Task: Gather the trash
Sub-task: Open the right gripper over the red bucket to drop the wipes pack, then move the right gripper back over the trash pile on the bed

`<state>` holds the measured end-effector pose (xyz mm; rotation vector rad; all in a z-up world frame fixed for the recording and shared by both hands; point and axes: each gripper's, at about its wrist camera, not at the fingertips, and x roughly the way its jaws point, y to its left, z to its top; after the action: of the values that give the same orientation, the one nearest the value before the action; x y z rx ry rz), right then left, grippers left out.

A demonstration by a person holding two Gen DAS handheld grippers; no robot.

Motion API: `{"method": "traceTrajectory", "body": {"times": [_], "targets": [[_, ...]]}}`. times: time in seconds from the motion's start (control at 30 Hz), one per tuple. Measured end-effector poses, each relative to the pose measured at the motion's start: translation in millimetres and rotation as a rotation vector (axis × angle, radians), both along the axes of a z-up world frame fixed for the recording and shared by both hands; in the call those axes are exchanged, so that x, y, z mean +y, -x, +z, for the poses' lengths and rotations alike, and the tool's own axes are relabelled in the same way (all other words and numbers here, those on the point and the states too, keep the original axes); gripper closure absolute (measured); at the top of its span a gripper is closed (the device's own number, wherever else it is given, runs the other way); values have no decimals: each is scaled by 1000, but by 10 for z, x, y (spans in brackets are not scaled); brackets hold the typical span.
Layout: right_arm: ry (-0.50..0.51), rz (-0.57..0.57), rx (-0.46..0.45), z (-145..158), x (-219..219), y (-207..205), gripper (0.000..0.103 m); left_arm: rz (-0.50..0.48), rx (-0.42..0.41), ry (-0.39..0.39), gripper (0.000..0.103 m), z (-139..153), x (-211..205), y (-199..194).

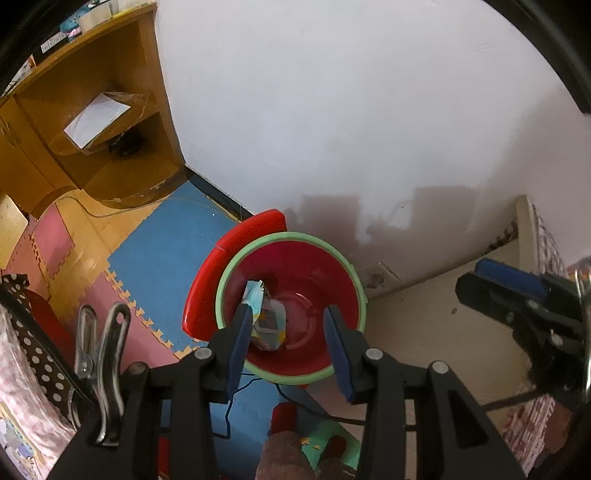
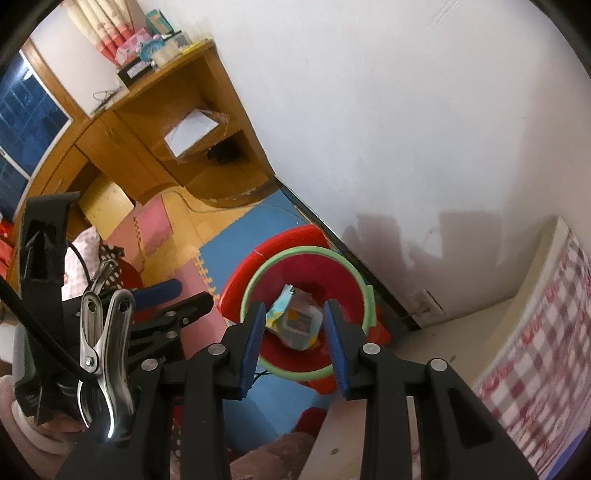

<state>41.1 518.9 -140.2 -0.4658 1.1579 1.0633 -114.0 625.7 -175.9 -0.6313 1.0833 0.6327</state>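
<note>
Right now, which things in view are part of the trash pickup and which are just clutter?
Part of the job:
- red bin, green rim
- wrappers lying inside the bin
- left tongs, open, empty
- right tongs, open, empty

Clutter:
- wooden desk
- white paper on its shelf
- foam floor mats
- metal clip

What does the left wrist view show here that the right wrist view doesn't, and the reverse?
Left only: the right gripper at the frame's right edge, and a green stool below the bin.
Right only: the left gripper, the window, curtain and the clutter on top of the desk.
Both: the red bin with green rim holding wrappers, foam floor mats, the wooden desk's shelf, the white wall, and open, empty jaws.
</note>
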Motion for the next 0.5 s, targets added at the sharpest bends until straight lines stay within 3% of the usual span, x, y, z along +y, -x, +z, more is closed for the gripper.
{"method": "traceTrajectory", "body": {"times": [0.5], "targets": [[-135,-81,76,551,-700,476,69,-95,-31,-58,61,659,-291,146]]}}
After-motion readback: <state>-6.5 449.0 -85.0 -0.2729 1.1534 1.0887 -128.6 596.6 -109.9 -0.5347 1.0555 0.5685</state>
